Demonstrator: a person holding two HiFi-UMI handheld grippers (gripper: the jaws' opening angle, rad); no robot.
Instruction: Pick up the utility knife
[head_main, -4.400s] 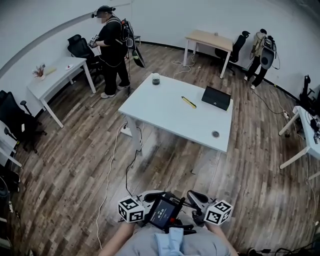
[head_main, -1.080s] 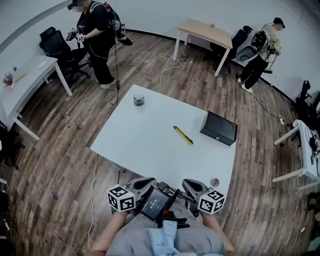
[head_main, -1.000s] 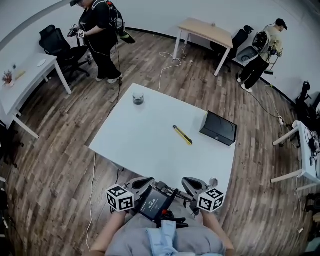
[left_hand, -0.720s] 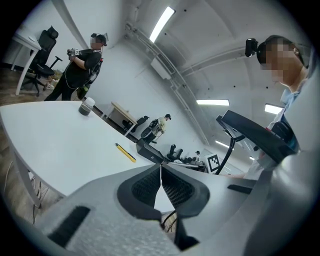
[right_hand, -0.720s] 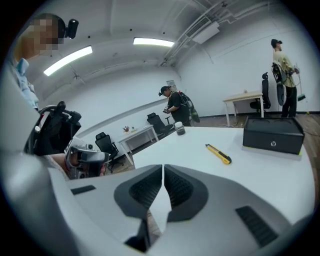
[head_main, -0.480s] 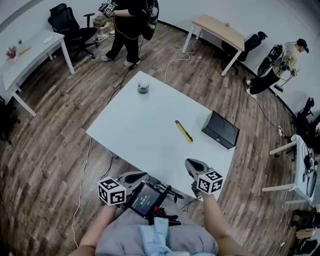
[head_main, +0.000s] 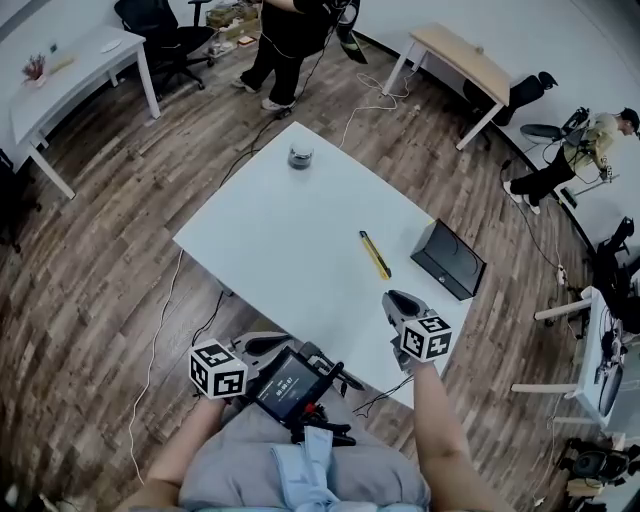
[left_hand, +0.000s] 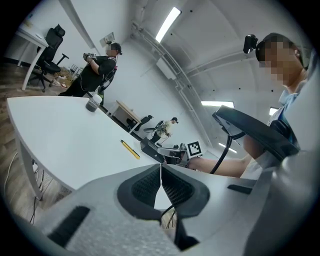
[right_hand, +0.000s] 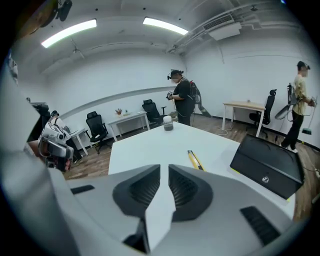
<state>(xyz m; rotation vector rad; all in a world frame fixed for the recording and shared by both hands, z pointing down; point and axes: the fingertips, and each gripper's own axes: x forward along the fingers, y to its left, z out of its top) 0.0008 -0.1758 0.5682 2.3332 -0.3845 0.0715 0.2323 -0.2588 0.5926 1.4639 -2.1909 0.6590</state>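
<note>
my right gripper (head_main: 393, 298) hung over the near edge of the white table (head_main: 270, 240), jaws a crack apart, empty; my left gripper (head_main: 258, 346) sat closed, empty. the utility knife (head_main: 376, 255) lay flat ahead, near the black box (head_main: 455, 262). i judged that narrow gap could shove the knife, not straddle it.

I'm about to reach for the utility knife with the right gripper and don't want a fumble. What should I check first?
1. Utility knife lies free on the table: ok.
2. Right gripper empty: ok.
3. Its jaws wide enough for the knife: not ok, barely apart.
4. Black box clear of the knife: ok.
5. Left gripper out of the way, jaws together: ok.
</note>
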